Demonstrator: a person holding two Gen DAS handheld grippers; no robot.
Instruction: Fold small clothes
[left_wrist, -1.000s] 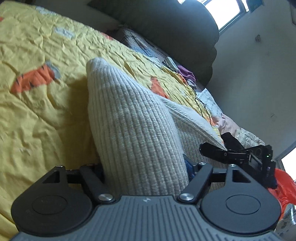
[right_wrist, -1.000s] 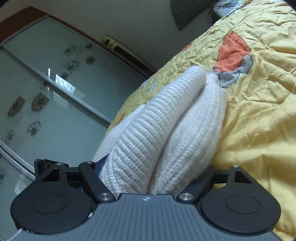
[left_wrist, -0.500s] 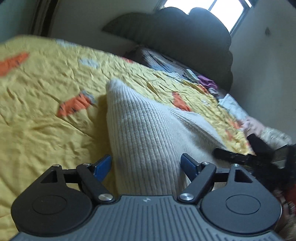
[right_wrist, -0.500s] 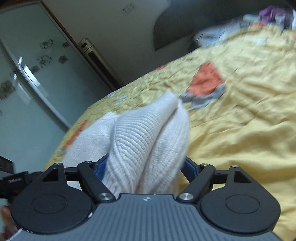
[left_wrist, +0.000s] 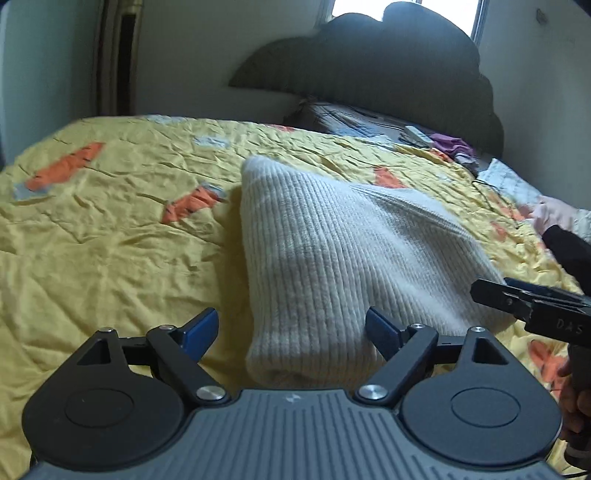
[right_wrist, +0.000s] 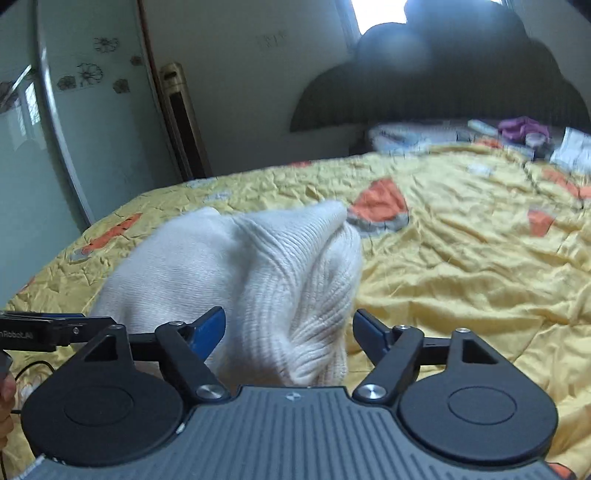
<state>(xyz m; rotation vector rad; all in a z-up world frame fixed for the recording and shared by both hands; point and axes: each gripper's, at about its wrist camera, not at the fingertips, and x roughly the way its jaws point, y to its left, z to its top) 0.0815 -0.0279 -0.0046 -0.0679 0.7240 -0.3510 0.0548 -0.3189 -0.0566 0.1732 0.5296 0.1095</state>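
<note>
Though just released, folded sweater (left_wrist: 332, 258) flat.

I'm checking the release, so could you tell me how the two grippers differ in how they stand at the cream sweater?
The left gripper straddles a flat folded end of the cream sweater; the right gripper straddles a bunched, peaked end. The left's pads stand clear; the right's left pad looks close against the knit. Both have just been opening.

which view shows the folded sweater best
The left wrist view: the sweater lies sharp, its folded shape and ribbing clear on the quilt. The right wrist view shows it motion-blurred, bunched close to the lens.
</note>
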